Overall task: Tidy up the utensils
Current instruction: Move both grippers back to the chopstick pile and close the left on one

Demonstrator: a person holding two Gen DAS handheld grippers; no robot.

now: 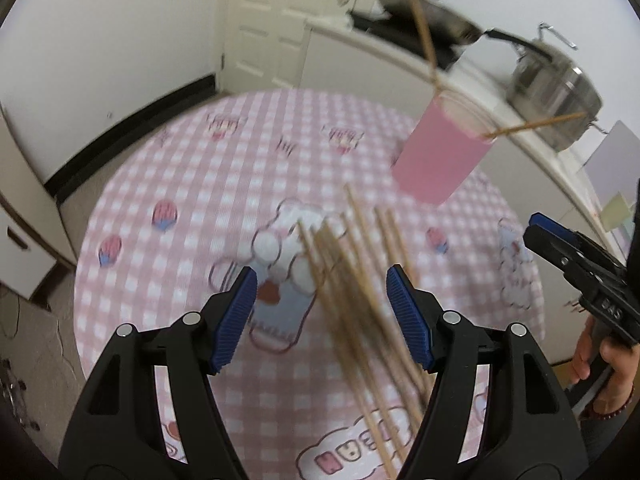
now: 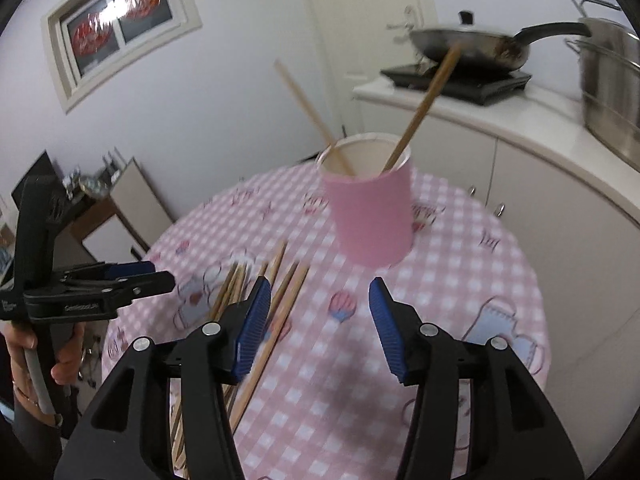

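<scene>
A round surface (image 1: 132, 248) with a pink and white checked cloth, printed with little cartoon bears and cupcakes, stands in a small kitchen with white walls. Behind it runs a white counter (image 2: 500, 120) with a dark pan (image 2: 472, 46) on a black cooker and a big shiny metal pot (image 2: 608, 88). A picture with red shapes (image 2: 116, 16) hangs on the wall. A pink cup (image 2: 370, 216) stands upright on the cloth, toward the back of the surface, and two wooden chopsticks (image 2: 424, 108) lean out of its top, one to each side. A loose pile of chopsticks (image 1: 352, 292) lies flat on the cloth in front of the cup, near it but not touching it. The left gripper (image 1: 322, 304) hangs over this pile with its blue fingers (image 1: 240, 312) spread wide apart; the sticks show in the gap between them, closer to the right-hand finger, and nothing is pinched. The right gripper (image 2: 316, 320) is held above the cloth between the pile and the cup, its fingers (image 2: 252, 324) also spread with nothing in between. A few sticks pass under its left finger. A hand (image 2: 66, 356) holds the handle of the left gripper at the edge of the right camera's view.
</scene>
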